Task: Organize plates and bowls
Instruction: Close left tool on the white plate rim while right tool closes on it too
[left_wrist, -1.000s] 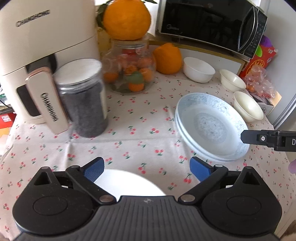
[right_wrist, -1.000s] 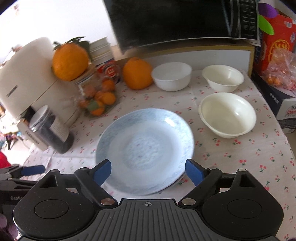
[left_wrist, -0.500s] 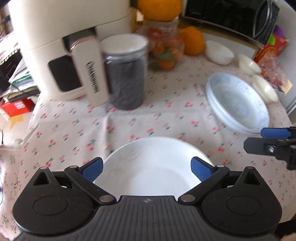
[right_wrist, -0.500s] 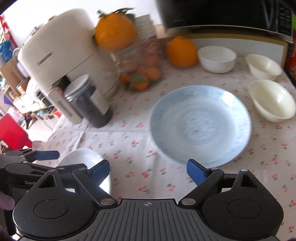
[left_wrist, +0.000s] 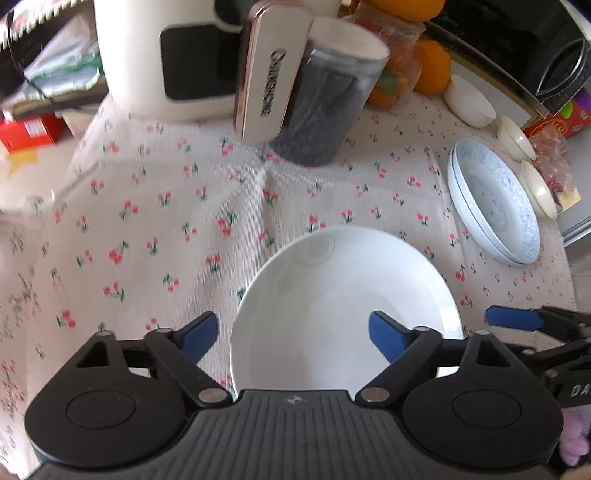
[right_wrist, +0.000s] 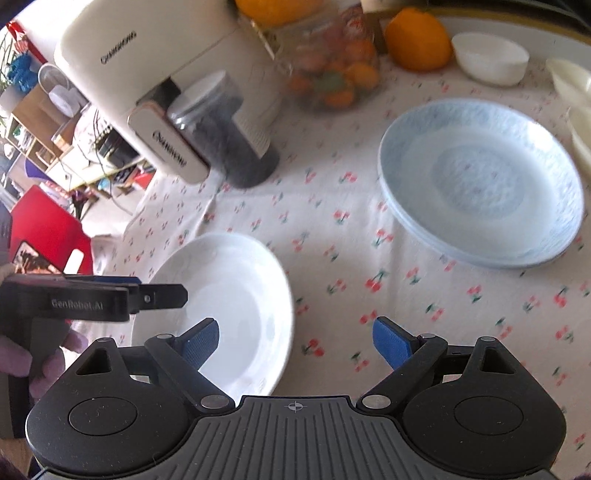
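Since a second ago both grippers have swung toward the white plate (left_wrist: 343, 306), which showed then only as a sliver at the bottom of the left wrist view and now fills its lower middle. Nearest, the left gripper (left_wrist: 293, 332) straddles the plate's left rim, one blue pad outside on the cloth and the other over the bowl of the plate; its jaws are closing, with the rim between them but not yet pinched, a placement that suits a grip on the edge, since a flat plate offers little else. The right gripper (right_wrist: 295, 341) stands wide and empty over the plate's right edge, one pad above the plate and one above the cherry-print tablecloth (right_wrist: 332, 229), probably ready to steady or share the lift. Beyond the white plate and to its right sit the stacked blue plates (right_wrist: 480, 184), likely its destination, as like is gathered with like. Past that stack, the white bowls (left_wrist: 471, 101) lie separately near the microwave (left_wrist: 535, 48). Left of the stack and farther back than the white plate stands the dark jar (left_wrist: 325, 110).
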